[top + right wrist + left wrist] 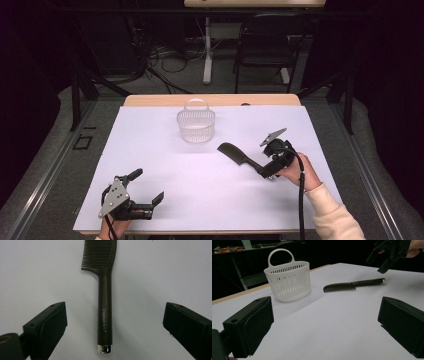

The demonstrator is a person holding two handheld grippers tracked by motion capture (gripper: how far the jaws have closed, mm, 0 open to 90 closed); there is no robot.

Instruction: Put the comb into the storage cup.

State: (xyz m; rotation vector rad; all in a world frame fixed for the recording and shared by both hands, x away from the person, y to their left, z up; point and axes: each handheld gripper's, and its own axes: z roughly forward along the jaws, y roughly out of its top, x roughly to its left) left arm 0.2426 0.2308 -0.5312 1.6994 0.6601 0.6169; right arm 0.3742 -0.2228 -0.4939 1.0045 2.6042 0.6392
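Note:
A dark brown comb (239,155) lies flat on the white table cover, right of centre, with its teeth end toward the basket. My right gripper (266,169) hovers over the comb's handle end, open. In the right gripper view the handle (105,302) lies between the spread jaws of that gripper (116,315), touching neither. A white slotted basket (196,125) with a loop handle stands upright behind the centre. My left gripper (147,186) rests near the front left edge, open and holding nothing. The left gripper view looks past the open left gripper (325,315) to the basket (288,281), the comb (352,285) and the right gripper (390,255).
The white cover (200,200) spans most of the table, with a wooden strip (150,100) bare along the back edge. Beyond the table stand a black chair (265,50) and a desk leg among floor cables (170,60). Black frame legs flank both sides.

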